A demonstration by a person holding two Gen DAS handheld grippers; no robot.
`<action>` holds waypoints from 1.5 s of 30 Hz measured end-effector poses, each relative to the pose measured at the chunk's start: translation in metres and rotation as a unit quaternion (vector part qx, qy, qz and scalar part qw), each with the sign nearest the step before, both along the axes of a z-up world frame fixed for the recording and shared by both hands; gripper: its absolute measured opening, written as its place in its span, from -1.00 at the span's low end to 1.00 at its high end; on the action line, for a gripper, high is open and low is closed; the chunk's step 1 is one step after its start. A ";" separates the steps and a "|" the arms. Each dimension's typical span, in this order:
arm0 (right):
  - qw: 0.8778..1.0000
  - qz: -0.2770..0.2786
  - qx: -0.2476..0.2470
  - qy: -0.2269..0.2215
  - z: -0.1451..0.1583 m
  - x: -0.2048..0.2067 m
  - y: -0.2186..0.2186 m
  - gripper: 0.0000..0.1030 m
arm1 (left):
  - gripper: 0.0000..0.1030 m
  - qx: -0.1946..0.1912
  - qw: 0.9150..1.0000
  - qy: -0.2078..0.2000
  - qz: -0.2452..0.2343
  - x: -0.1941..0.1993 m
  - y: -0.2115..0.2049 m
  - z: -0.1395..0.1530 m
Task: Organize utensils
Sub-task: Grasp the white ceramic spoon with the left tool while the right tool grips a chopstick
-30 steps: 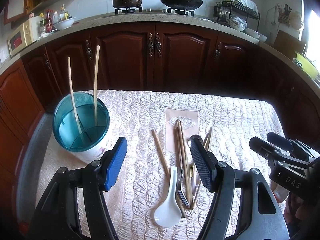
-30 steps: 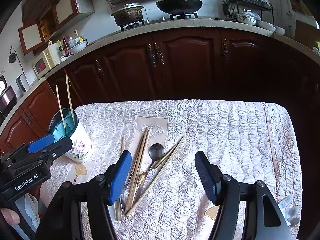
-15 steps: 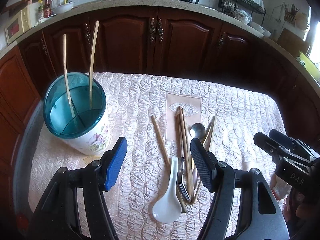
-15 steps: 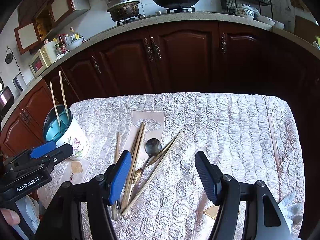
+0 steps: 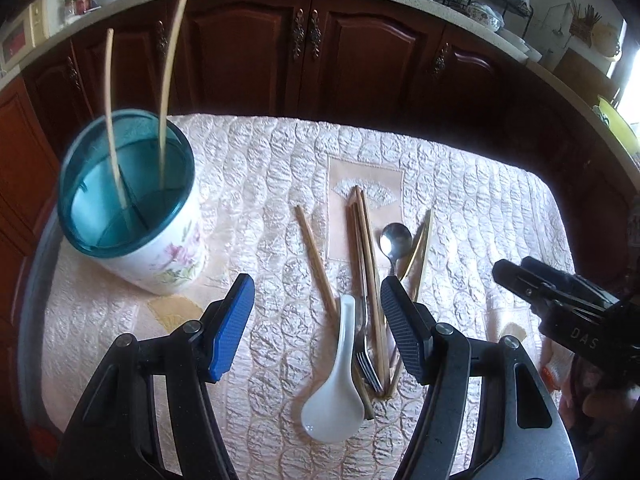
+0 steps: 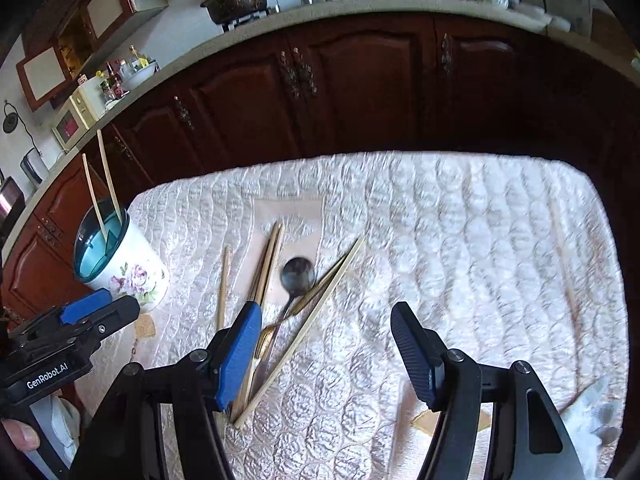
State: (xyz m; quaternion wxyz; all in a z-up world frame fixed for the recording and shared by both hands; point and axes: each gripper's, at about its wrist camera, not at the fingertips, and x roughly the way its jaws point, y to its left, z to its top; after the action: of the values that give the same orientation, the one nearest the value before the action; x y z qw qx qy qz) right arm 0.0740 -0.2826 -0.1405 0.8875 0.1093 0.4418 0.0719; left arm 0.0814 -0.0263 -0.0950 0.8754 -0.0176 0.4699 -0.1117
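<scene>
Far left sat the floral utensil holder (image 5: 160,248), two chopsticks (image 5: 110,120) already standing in it. Compared with a second earlier, both grippers had dropped closer to the quilted tablecloth (image 5: 460,200), so the loose pile looked bigger. The left gripper (image 5: 316,312) was wide open, holding nothing, over the white soup spoon (image 5: 336,392), fork (image 5: 366,360) and loose chopsticks (image 5: 362,240). The right gripper (image 6: 326,344) was also open and empty, beside the metal spoon (image 6: 298,274). Looked like a pickup was coming; most sorting was still undone.

Bench (image 5: 472,184): quilted cream cover.
Left: floral holder (image 5: 160,256).
Centre: chopsticks (image 5: 366,248), white spoon (image 5: 334,396), fork (image 5: 366,360), metal spoon (image 5: 395,240).
</scene>
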 end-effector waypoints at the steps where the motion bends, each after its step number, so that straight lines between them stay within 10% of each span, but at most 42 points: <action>1: 1.000 0.008 0.015 0.007 -0.006 0.003 0.000 0.25 | 0.27 0.000 1.000 0.006 -0.006 0.001 -0.001 -0.004; 5: 0.998 0.023 0.039 0.044 -0.030 0.019 0.005 -0.03 | 0.23 -0.019 0.999 0.039 -0.032 0.008 -0.005 -0.024; 11: 0.994 0.028 0.072 0.080 -0.067 0.049 0.008 -0.30 | -0.41 -0.020 0.994 0.086 -0.065 0.018 -0.013 -0.061; 25: 0.988 0.004 0.111 0.112 -0.100 0.112 -0.008 -0.78 | -0.44 -0.003 0.984 0.141 -0.113 0.046 -0.039 -0.094; 30: 0.988 0.025 0.105 0.112 -0.092 0.101 -0.015 -0.84 | -0.82 0.004 0.984 0.126 -0.127 0.036 -0.035 -0.089; 41: 0.978 0.124 0.053 0.162 -0.097 0.031 -0.006 -0.82 | -0.84 -0.022 0.984 0.145 -0.100 0.004 0.014 -0.085; 45: 0.978 0.117 0.044 0.166 -0.097 0.042 -0.001 -0.60 | -0.41 -0.015 0.983 0.156 -0.092 0.007 0.021 -0.089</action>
State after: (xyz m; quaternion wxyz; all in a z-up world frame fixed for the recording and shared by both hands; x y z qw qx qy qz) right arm 0.1159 -0.2841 -0.2378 0.7817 0.1068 0.5889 0.1753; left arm 0.0882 -0.0053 -0.1841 0.7773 -0.0048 0.5982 -0.1945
